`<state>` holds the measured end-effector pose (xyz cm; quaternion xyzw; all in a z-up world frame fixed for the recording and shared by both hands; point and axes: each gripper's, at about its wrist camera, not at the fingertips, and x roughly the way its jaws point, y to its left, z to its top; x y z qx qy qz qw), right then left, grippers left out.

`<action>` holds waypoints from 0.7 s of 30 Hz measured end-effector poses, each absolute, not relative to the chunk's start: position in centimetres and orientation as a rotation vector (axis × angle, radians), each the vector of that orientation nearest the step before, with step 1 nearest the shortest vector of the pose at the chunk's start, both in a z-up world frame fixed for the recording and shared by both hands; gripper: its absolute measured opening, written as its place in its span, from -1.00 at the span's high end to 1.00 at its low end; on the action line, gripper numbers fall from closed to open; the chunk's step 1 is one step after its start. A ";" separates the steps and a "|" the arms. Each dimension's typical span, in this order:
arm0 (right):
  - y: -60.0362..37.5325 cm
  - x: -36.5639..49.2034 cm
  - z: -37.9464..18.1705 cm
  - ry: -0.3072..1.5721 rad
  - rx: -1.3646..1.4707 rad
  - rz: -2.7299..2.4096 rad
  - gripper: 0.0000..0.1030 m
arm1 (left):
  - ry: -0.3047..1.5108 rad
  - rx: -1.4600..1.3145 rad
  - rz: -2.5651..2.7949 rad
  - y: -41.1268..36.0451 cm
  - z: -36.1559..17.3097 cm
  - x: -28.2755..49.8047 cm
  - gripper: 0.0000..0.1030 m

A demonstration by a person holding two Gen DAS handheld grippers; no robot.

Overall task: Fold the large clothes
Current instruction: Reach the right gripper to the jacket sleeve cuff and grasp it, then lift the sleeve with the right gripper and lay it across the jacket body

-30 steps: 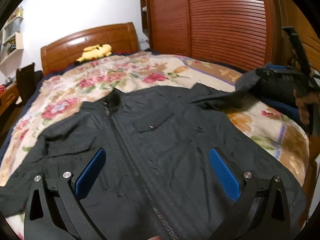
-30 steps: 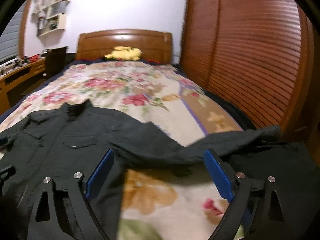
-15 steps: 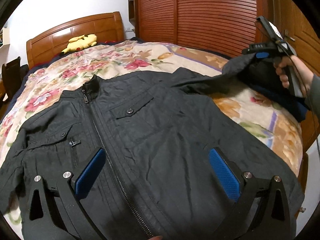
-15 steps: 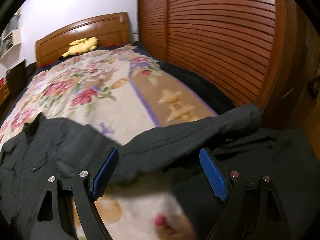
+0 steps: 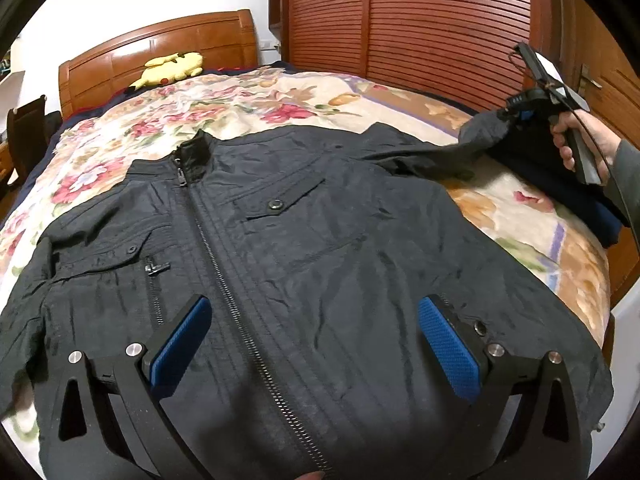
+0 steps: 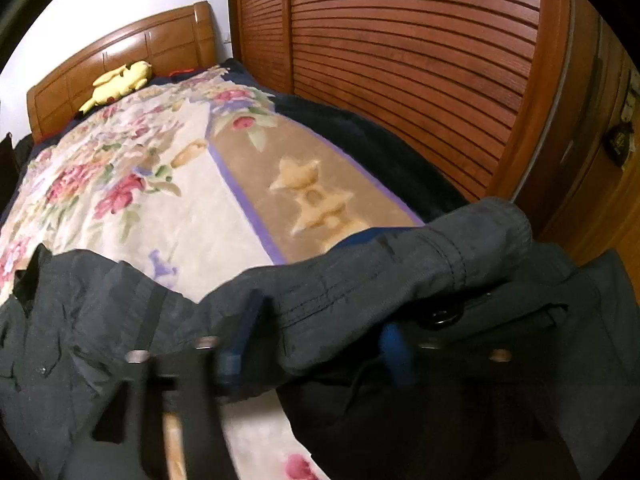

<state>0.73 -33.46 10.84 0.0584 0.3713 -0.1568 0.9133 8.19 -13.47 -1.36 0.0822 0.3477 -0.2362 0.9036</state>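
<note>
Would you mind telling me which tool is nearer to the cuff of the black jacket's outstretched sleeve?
Right. The right tool has just been closing and grips the outstretched sleeve near its cuff. The left tool hovers open over the black jacket near its hem, far from that cuff.

L-wrist: close over jacket [image 5: 320,260] front, angled down toward headboard [image 5: 160,52] | R-wrist: close at sleeve cuff [image 6: 460,248], along bed's wardrobe [image 6: 400,60] side | shared: jacket, bedspread [image 5: 248,108], headboard, yellow plush [image 5: 172,68], wardrobe

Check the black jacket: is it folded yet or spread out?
Spread out. The black jacket lies flat, front up, zipped, on the floral blanket; only its sleeve is lifted, in the right gripper.
</note>
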 end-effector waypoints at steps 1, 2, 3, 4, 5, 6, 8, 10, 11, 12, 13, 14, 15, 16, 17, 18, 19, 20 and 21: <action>-33.5 0.9 10.8 0.765 0.114 -0.322 0.51 | 0.720 0.169 -0.486 -13.3 -1.3 8.2 -1.00; -33.4 0.8 11.0 0.767 0.111 -0.311 0.65 | 0.722 0.169 -0.482 -13.1 -1.3 8.2 -1.00; -32.7 0.2 11.2 0.762 0.102 -0.301 0.72 | 0.722 0.170 -0.479 -12.9 -1.3 8.2 -1.00; -33.2 0.0 11.4 0.752 0.088 -0.301 0.74 | 0.721 0.171 -0.475 -12.7 -1.2 8.2 -1.00; -32.8 -0.5 11.8 0.737 0.070 -0.296 0.78 | 0.721 0.171 -0.471 -12.4 -1.2 8.2 -1.00; -31.9 -1.4 12.5 0.713 0.045 -0.282 0.80 | 0.722 0.167 -0.469 -12.0 -1.1 8.1 -1.00; -31.1 -2.1 13.6 0.676 0.020 -0.254 0.83 | 0.726 0.149 -0.467 -11.3 -1.0 8.2 -1.00; -29.8 -3.0 15.0 0.647 -0.004 -0.224 0.84 | 0.731 0.126 -0.469 -10.3 -0.8 8.2 -1.00; -28.7 -3.8 15.6 0.632 -0.016 -0.206 0.84 | 0.732 0.115 -0.468 -9.8 -0.6 8.2 -1.00; -27.5 -4.6 16.2 0.619 -0.026 -0.185 0.84 | 0.733 0.100 -0.466 -9.2 -0.4 8.2 -1.00; -26.9 -4.7 16.4 0.610 -0.033 -0.162 0.84 | 0.733 0.087 -0.462 -8.8 -0.3 8.2 -1.00; -25.9 -5.2 16.8 0.602 -0.045 -0.139 0.84 | 0.730 0.072 -0.457 -8.1 0.0 8.2 -1.00; -24.6 -5.6 17.1 0.593 -0.061 -0.118 0.85 | 0.727 0.063 -0.451 -7.5 0.2 8.2 -1.00; -23.2 -6.1 17.3 0.586 -0.073 -0.093 0.85 | 0.723 0.059 -0.444 -6.9 0.3 8.2 -1.00; -22.3 -6.4 17.6 0.581 -0.081 -0.066 0.85 | 0.720 0.058 -0.434 -6.2 0.5 8.2 -1.00; -20.6 -7.1 17.9 0.575 -0.095 -0.036 0.85 | 0.714 0.057 -0.422 -5.6 0.7 8.2 -1.00; -19.5 -7.5 18.0 0.570 -0.108 -0.014 0.85 | 0.710 0.055 -0.411 -4.8 0.9 8.1 -1.00; -17.9 -8.2 18.2 0.562 -0.123 0.017 0.85 | 0.707 0.054 -0.404 -4.4 1.0 8.2 -1.00; -16.9 -8.8 18.3 0.555 -0.129 0.046 0.85 | 0.703 0.054 -0.395 -3.7 1.2 8.1 -1.00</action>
